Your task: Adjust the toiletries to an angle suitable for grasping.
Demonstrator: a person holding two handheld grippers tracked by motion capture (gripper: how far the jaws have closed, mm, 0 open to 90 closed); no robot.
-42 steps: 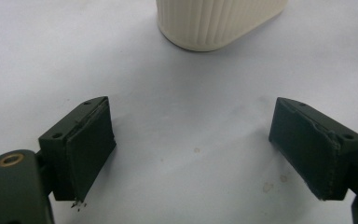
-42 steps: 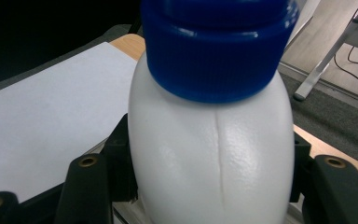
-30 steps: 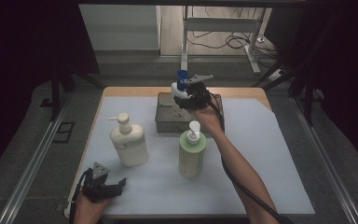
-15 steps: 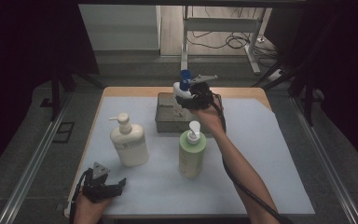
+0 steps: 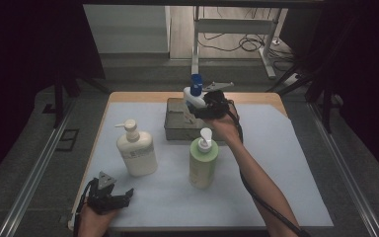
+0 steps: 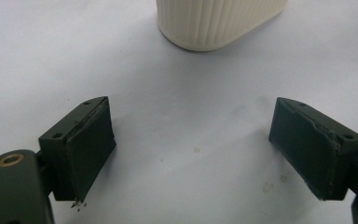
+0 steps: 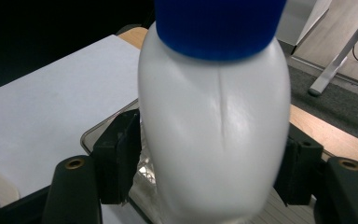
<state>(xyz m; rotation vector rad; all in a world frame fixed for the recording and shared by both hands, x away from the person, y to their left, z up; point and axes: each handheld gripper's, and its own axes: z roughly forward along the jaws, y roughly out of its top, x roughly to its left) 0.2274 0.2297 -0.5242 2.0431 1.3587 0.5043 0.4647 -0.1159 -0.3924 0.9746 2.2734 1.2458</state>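
Change: since the earlier frames the white bottle (image 5: 192, 95) sits a little higher over the tray (image 5: 173, 121); the left hand-held gripper (image 5: 112, 196) has not shifted.
Right hand-held gripper (image 5: 203, 104): its jaws are clamped on the bottle's two flanks, below the blue cap (image 7: 219, 23), so the bottle hangs upright with the cap on top.
Bottle position: at the far middle of the bench (image 5: 276, 148), held in the air above the tray and apart from it; in the right gripper view the tray rim shows just under the bottle's base.
Why this grip: pinching the widest part of the body looks meant to keep the smooth plastic from slipping, and holding it upright suits a clean lift out of the tray.
Left hand-held gripper state: jaws spread wide, nothing between them, resting low at the near left edge.
Why there: it points toward the cream pump bottle (image 5: 136, 150), whose ribbed base (image 6: 216, 21) shows just ahead of it, so it seems parked ready for that bottle.
Green pump bottle (image 5: 203, 160): stands upright near the middle, just near of the tray, beside the right forearm, which must pass it with care.
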